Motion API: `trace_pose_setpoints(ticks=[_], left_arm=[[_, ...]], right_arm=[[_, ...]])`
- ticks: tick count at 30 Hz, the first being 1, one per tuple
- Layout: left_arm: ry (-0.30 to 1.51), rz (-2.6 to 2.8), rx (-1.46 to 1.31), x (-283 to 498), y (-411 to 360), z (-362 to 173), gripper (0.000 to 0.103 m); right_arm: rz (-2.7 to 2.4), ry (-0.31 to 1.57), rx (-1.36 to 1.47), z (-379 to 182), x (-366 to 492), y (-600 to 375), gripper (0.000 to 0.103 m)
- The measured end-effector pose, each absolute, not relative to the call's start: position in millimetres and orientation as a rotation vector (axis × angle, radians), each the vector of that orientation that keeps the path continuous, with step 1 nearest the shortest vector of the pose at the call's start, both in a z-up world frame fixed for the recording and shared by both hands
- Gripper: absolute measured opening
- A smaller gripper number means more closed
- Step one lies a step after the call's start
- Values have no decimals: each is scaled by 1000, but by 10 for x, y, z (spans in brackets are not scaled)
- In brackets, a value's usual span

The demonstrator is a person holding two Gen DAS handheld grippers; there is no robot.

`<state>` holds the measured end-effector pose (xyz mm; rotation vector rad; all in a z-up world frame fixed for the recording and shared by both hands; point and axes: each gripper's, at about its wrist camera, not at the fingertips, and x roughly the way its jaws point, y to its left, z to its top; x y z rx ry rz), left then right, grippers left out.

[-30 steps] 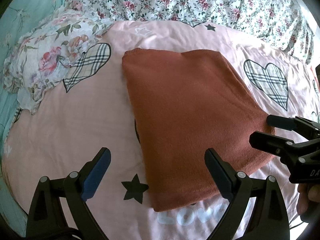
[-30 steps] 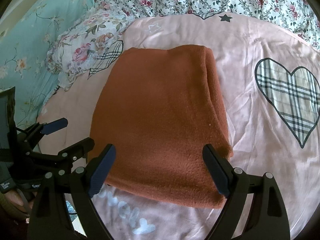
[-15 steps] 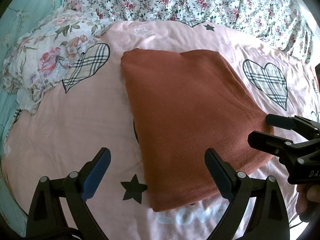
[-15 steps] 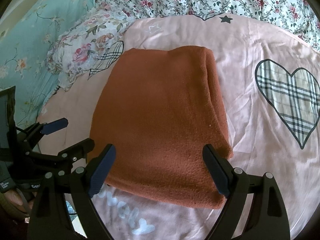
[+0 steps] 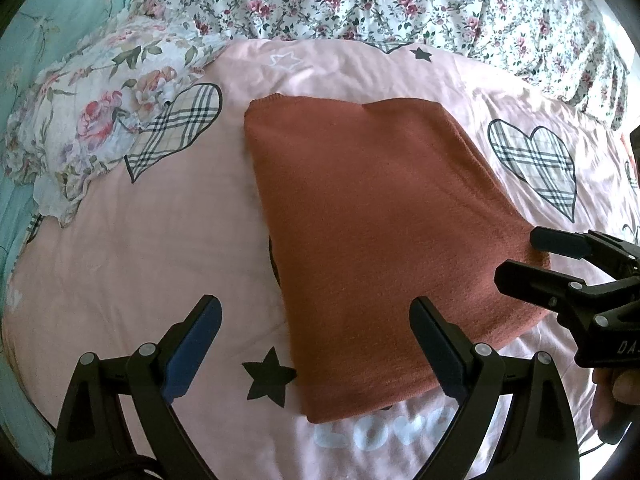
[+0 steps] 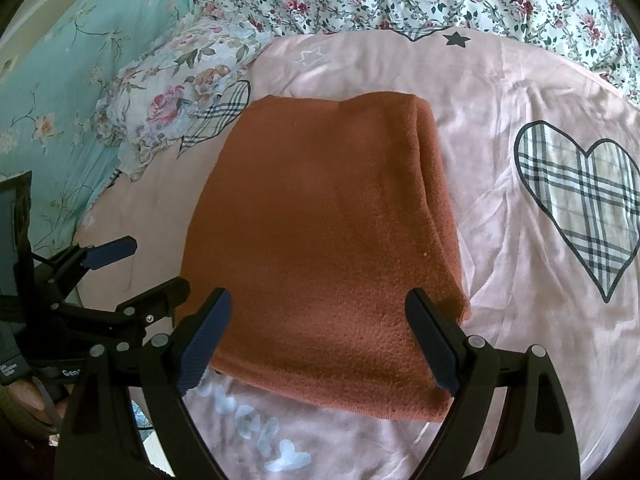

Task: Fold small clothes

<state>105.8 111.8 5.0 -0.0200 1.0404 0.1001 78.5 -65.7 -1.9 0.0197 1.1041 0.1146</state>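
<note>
- Looking along the left gripper (image 5: 316,336), jaws spread wide and holding nothing, the folded rust-red garment (image 5: 380,240) lies flat on the pink bedsheet (image 5: 160,240); the right finger overlaps the garment's near edge, and the right gripper (image 5: 532,256) hangs by its right corner.
- Looking along the right gripper (image 6: 320,328), jaws equally wide and empty, both fingers straddle the garment's (image 6: 320,232) near edge; the left gripper (image 6: 148,268), also open, sits left of the garment.

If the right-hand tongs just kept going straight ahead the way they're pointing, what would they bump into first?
Most likely the folded rust-brown garment. The right tongs hang open with its near edge lying between the two fingers, so going straight on should meet that cloth before the pink bedsheet. How high they hover above it is unclear.
</note>
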Motion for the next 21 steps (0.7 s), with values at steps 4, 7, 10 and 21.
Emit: trace_pose_setpoints(ticks=[4,7,10,21], left_arm=[[1040,101,-21,1062,1119,48,95],[1040,101,-20,1062,1117,49,95],[1040,100,-19,1065,1117,49,95],[1044,99,-21,1091,1105,30,95]], right_arm=[[113,1103,21,-24,797,-661,89],[114,1101,22,-20,816,-667,89],[115,1100,25,-17,822,-676,89],[117,1096,28,-16,818,-687,89]])
